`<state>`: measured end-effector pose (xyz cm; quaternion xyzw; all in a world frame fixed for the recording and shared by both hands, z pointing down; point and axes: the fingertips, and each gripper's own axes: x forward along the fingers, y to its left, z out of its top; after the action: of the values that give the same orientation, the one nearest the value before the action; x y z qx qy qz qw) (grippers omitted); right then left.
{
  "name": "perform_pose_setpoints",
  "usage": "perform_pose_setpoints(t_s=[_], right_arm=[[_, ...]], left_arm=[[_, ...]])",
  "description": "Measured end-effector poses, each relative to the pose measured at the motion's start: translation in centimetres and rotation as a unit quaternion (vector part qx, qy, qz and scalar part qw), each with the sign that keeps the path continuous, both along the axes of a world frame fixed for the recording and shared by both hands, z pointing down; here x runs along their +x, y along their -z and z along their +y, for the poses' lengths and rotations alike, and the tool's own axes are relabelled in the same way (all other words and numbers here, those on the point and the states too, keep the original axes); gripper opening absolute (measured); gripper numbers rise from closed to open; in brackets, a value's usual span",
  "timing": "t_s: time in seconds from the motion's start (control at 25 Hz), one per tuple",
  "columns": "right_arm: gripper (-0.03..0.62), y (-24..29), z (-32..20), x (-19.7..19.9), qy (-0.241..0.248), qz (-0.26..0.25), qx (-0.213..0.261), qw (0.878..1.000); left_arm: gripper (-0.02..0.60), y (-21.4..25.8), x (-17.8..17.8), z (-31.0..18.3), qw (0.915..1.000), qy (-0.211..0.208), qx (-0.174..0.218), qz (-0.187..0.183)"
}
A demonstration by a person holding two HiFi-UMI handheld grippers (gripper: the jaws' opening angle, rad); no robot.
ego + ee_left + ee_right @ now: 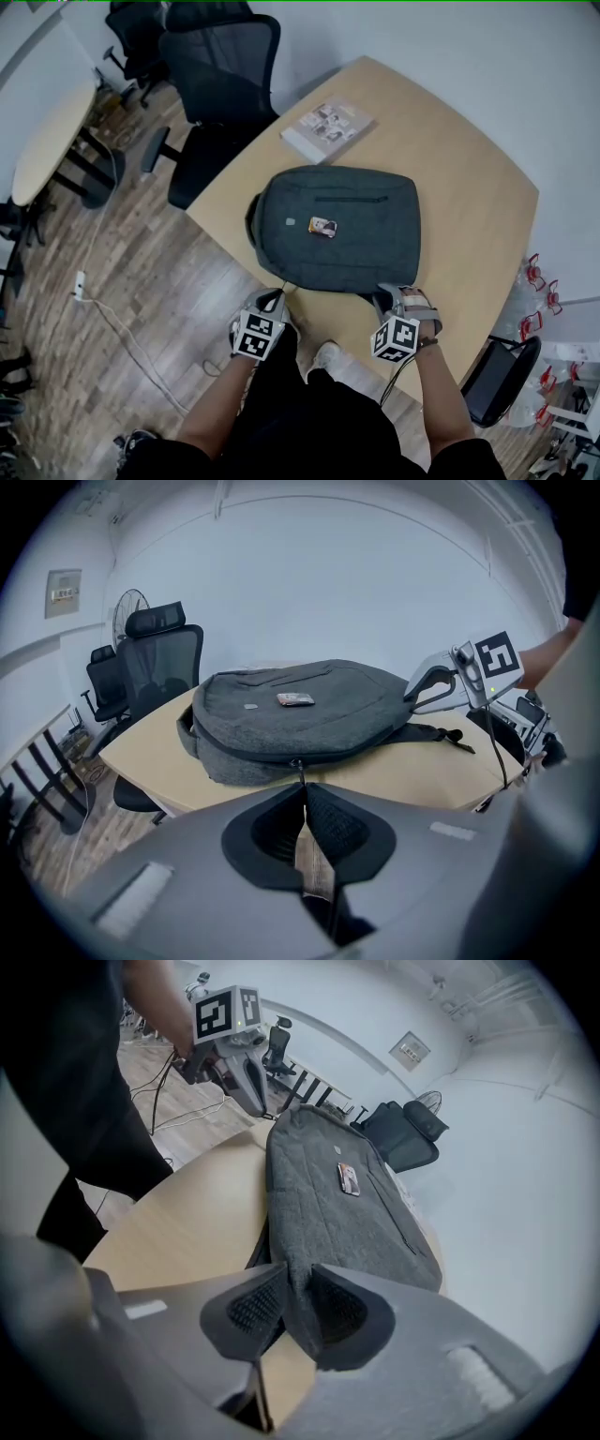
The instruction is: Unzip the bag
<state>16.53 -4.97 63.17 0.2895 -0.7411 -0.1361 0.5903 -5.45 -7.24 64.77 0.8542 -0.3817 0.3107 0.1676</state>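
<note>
One bag (366, 246), one book (328, 129), one left tool (278, 293), one right tool (387, 293).

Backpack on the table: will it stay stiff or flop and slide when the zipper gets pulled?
Probably floppy: the backpack lies slumped and its fabric bunches between the right gripper's jaws. It may slide on the smooth table unless that pinch holds it.

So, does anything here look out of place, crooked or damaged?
Nothing stands out. The grey backpack lies flat on the table, zipped shut; the left tool is shut on its zipper pull, the right tool on its near edge. The book lies flat at the far corner.
</note>
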Motion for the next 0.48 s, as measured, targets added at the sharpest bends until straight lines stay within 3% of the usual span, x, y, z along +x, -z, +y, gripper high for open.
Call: perform_pose_setpoints(t_s=[0.48], right_arm=[[0.072,-0.3,0.1,-0.2,-0.012,-0.011,0.0,1.0]], left_arm=[[0.035,0.3,7.6,3.2,0.9956,-0.092,-0.008,0.011]])
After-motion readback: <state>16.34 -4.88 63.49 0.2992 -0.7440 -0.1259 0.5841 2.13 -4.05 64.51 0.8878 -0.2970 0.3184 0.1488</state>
